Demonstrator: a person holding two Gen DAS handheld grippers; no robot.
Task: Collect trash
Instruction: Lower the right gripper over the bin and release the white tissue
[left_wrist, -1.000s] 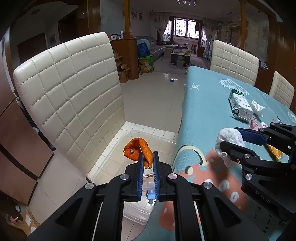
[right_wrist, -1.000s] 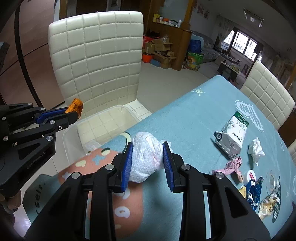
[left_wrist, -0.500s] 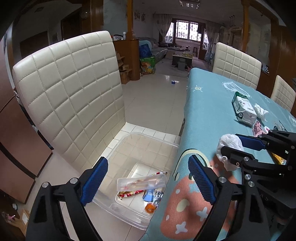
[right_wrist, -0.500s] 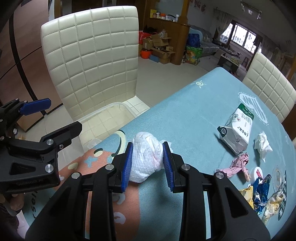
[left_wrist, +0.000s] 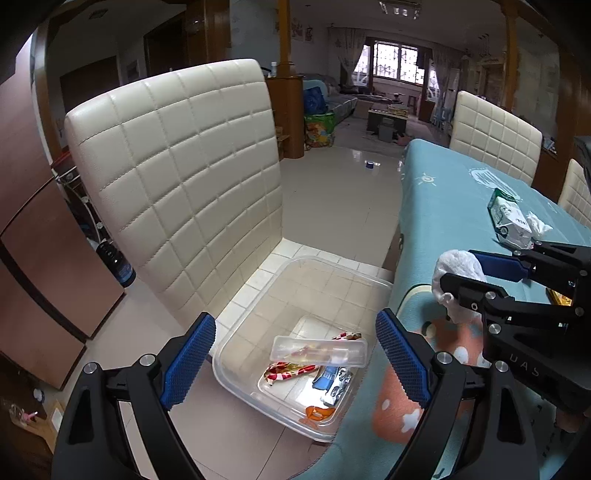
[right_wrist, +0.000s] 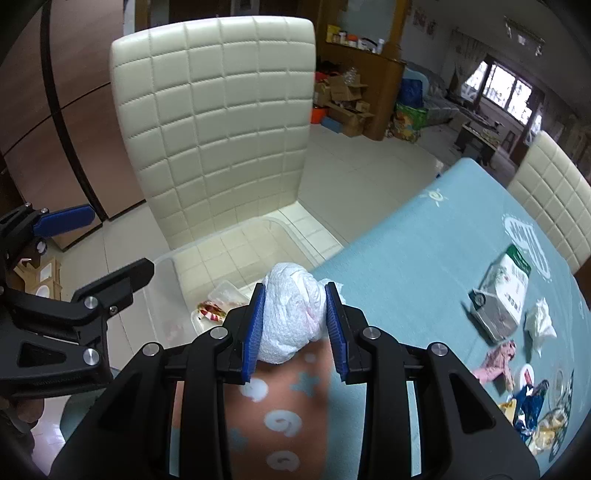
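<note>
Below, the left gripper (left_wrist: 295, 354) hangs with its ribbed blue pads spread wide and empty above the clear rectangular plastic bin (left_wrist: 258, 299) on the cream quilted chair (left_wrist: 177, 177). Meanwhile the right gripper (right_wrist: 295, 328) pinches a crumpled white tissue wad (right_wrist: 291, 314) over the fuzzy teal tablecloth (right_wrist: 413, 258), near the bin.

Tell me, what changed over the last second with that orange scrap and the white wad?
The left hand-held gripper opened and dropped the orange scrap into the clear bin on the chair; its jaws now stand wide, empty. The right hand-held gripper stayed clamped on the white wad, edging toward the bin. The table's other litter stayed put.
</note>
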